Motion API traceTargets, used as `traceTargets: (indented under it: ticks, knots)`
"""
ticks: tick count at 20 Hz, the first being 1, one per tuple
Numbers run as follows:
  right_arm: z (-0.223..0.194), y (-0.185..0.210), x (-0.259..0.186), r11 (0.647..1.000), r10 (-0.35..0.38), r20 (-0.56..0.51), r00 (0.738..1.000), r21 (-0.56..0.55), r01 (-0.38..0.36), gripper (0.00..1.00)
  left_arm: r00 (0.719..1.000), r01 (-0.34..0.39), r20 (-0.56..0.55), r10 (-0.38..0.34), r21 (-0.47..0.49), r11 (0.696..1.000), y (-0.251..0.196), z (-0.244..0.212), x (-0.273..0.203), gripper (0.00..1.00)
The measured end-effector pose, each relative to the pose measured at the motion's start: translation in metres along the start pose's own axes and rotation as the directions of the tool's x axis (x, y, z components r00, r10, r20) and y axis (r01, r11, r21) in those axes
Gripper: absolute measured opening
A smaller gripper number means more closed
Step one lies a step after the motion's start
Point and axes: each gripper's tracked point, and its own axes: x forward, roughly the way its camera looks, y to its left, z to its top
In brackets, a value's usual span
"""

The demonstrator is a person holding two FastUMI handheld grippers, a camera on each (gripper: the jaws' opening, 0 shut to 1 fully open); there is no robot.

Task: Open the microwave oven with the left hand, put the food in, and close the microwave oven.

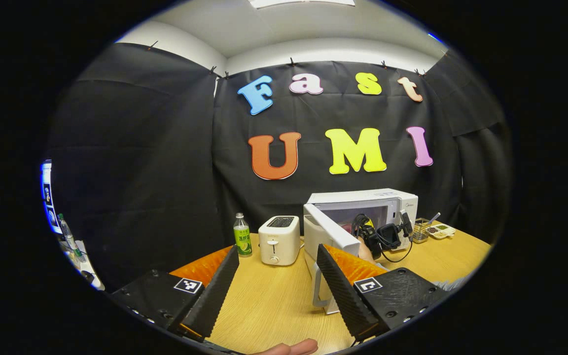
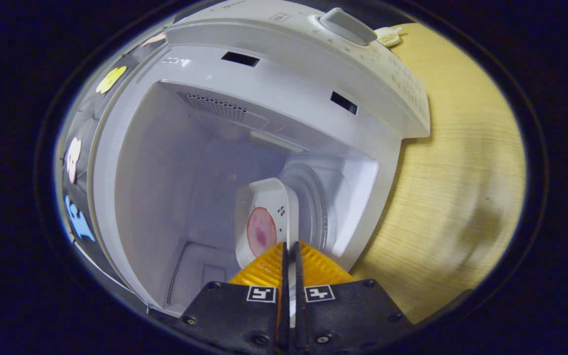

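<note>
Gripping plate point(image 2: 264, 222) rim inside microwave point(image 2: 284, 88) — right hand-held gripper point(image 2: 290, 256), no legible writing

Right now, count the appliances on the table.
2: a toaster beside the bottle, and the microwave right of it, door open. Others may be hidden.

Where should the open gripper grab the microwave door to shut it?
Not a pinch, probably: the door swings out toward the left gripper, so a push on its outer face near the free edge by the handle, coming from the front, looks easiest.
</note>
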Motion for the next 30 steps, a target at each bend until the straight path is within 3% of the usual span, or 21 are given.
traceTargets:
  ticks: [1,2,3,4,5,6,10,13,14,15,21,25,30]
  knots:
    - [0.000,0.000,-0.001,1.000,-0.002,0.006,1.000,-0.021,0.003,0.10,1.000,-0.003,-0.001,0.003,-0.002,1.000,0.002,-0.001,0.000,0.96]
    - [0.002,-0.001,-0.002,0.999,-0.011,0.018,1.000,-0.038,0.012,0.02,1.000,-0.005,0.000,0.005,-0.006,1.000,0.003,-0.001,-0.001,0.96]
    - [0.001,0.001,-0.003,0.998,-0.015,0.026,1.000,-0.066,0.017,0.12,1.000,-0.005,-0.001,0.005,-0.010,1.000,0.004,0.000,-0.001,0.96]
    - [0.001,0.001,-0.006,0.993,-0.019,0.034,0.999,-0.114,0.023,0.12,1.000,-0.003,-0.002,0.003,-0.017,1.000,0.004,0.000,-0.002,0.96]
    - [0.000,0.003,-0.009,0.987,-0.012,0.029,0.999,-0.163,0.016,0.01,1.000,-0.001,-0.003,0.001,-0.025,1.000,0.004,-0.001,-0.002,0.96]
    - [0.000,0.007,-0.012,0.980,0.010,0.030,0.999,-0.199,-0.004,0.18,1.000,-0.001,0.001,0.001,-0.030,1.000,0.006,-0.001,-0.004,0.96]
    - [0.008,0.027,-0.036,0.942,0.122,0.009,0.993,-0.315,-0.113,0.43,1.000,-0.028,0.004,0.028,-0.045,0.999,0.017,0.001,-0.008,0.96]
    - [0.019,0.033,-0.059,0.907,0.144,-0.018,0.989,-0.397,-0.140,0.65,1.000,-0.026,0.015,0.027,-0.069,0.997,0.018,0.008,-0.017,0.96]
    - [0.023,0.034,-0.065,0.894,0.148,-0.024,0.989,-0.425,-0.144,0.76,0.999,-0.029,0.022,0.030,-0.067,0.997,0.019,0.011,-0.019,0.96]
    - [0.030,0.032,-0.072,0.875,0.141,-0.015,0.990,-0.465,-0.132,0.99,0.999,-0.035,0.027,0.037,-0.062,0.997,0.021,0.013,-0.022,0.96]
    - [0.074,0.011,-0.086,0.681,0.130,0.098,0.987,-0.732,-0.017,0.99,0.997,-0.050,0.052,0.053,-0.061,0.997,0.020,0.023,-0.034,0.96]
    - [0.090,0.002,-0.109,0.644,0.136,0.051,0.989,-0.763,-0.049,0.99,0.998,-0.040,0.045,0.043,-0.067,0.997,0.017,0.016,-0.031,0.96]
    - [0.137,0.018,-0.177,0.523,0.234,-0.016,0.972,-0.841,-0.139,0.99,0.999,-0.040,0.022,0.043,-0.116,0.992,0.035,0.000,-0.012,0.96]
